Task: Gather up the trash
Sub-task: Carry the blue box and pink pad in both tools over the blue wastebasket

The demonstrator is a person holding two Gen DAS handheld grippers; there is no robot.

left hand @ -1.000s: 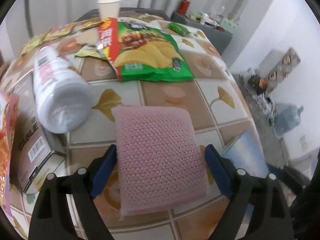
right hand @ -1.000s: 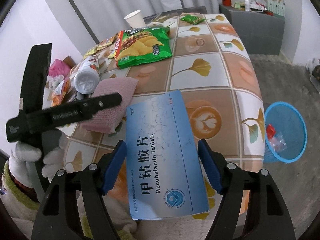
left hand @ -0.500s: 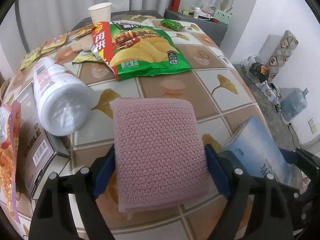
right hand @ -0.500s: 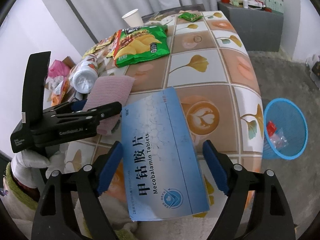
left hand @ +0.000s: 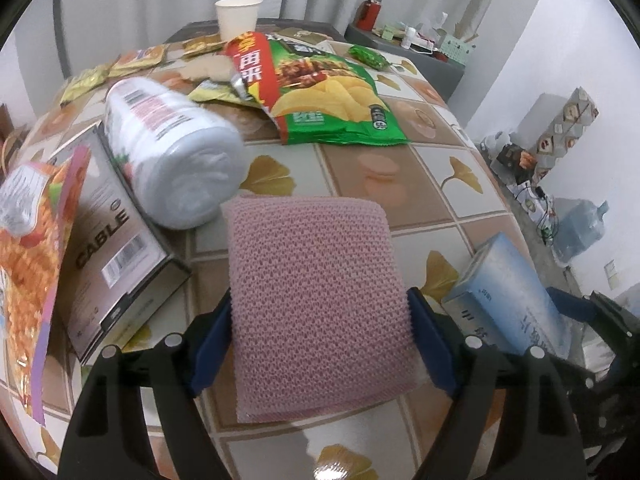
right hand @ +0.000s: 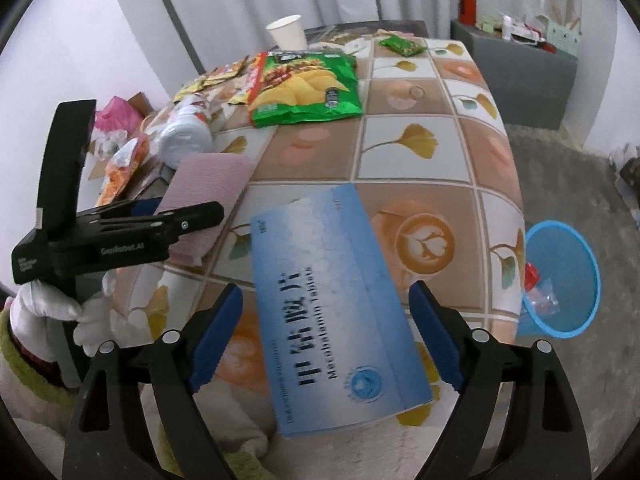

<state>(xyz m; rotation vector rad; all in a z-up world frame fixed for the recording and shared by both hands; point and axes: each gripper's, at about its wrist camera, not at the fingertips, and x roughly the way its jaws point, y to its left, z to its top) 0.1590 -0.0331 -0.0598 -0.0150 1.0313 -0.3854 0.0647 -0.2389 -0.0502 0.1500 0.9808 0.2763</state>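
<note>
- The bench (right hand: 460, 148) wears a tiled cloth printed with ginkgo leaves and coffee cups, and litter lies across its far and left parts.
- A blue mesh waste basket (right hand: 560, 280) stands on the floor off the bench's right edge, with a few scraps inside.
- The left claw (left hand: 320, 340) is closing around a pink knitted pad (left hand: 316, 292); its blue pads sit against the pad's two sides, and the pad lies flat on the bench.
- The right claw (right hand: 324, 336) is opening, the blue pads standing clear of a blue Mecobalamin tablet box (right hand: 332, 312) that sits tilted between them at the bench's near edge.
- A green crisp bag (left hand: 320, 92) lies flat towards the far end.
- A white plastic bottle (left hand: 176, 152) lies on its side, resting on a grey box marked CABLE (left hand: 108, 248).
- An orange snack packet (left hand: 28, 248) overlaps that box at the left.
- A paper cup (left hand: 238, 16) stands upright at the far edge.
- A white-gloved hand (right hand: 52, 308) grips the left tool.
</note>
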